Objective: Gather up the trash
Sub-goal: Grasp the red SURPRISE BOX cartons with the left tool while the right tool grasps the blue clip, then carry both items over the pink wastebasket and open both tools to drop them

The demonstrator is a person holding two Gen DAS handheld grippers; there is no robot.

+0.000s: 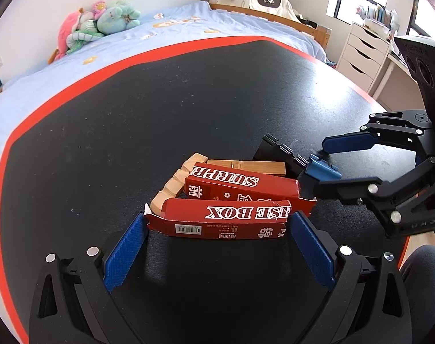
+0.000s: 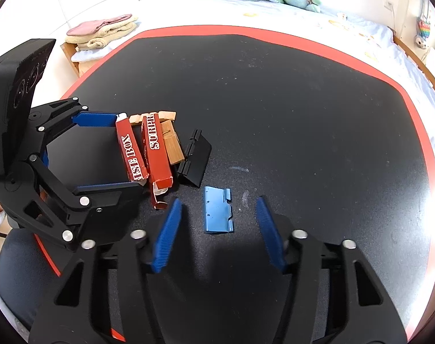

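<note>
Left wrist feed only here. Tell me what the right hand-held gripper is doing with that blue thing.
Observer: Nothing yet. The right hand-held gripper is open, and the blue plastic piece lies flat on the table between its fingers, untouched.
Operator: Report what sits next to that piece.
Observer: A black hinged piece, with a strip of bare table between them.
Operator: Name anything beyond the table on my side.
Observer: Folded towels stacked past the far edge.
</note>
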